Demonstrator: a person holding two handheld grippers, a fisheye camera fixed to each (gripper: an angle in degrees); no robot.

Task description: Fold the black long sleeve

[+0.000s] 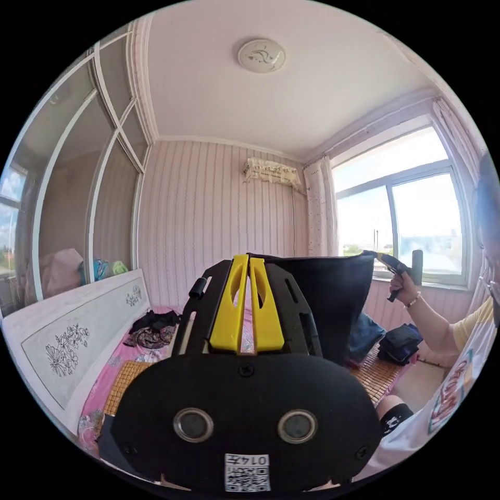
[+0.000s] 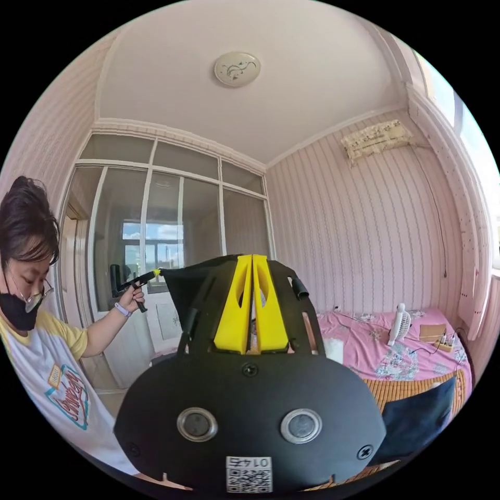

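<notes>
Black long sleeve [image 1: 325,297] hung stretched in the air above the bed [image 1: 122,377]. Left gripper [image 1: 249,259] and right gripper [image 2: 252,258] each pinched a top corner, jaws closed on the cloth.

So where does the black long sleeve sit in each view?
Left gripper view: the black long sleeve hangs mid-frame, stretched from the left hand-held gripper to the right hand-held gripper.
Right gripper view: it hangs left of centre, partly behind that gripper.
Shared landmark: the round ceiling lamp.
</notes>
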